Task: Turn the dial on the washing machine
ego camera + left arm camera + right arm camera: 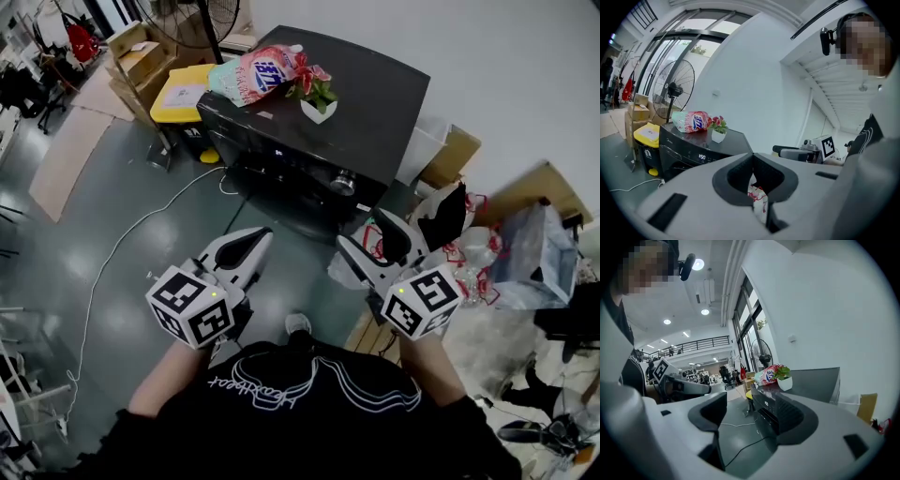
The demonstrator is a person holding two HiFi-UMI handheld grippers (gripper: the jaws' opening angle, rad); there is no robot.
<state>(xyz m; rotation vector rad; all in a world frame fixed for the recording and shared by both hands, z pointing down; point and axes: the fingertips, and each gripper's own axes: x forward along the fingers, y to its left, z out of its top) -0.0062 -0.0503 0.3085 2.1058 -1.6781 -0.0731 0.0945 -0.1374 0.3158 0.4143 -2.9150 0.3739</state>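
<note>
Dial [342, 181] looks rigid, probably slick: pinch its round rim. Right gripper [367, 234] gapes empty, left gripper [255, 240] sits pinched together on nothing.

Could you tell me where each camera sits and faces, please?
Head view: on the head, steeply down at the washing machine; forearms, left gripper, right gripper show.
Left gripper view: on that gripper, toward the machine; its shut jaws show.
Right gripper view: likewise; its open jaws show.
Shared: all show the potted plant.
</note>
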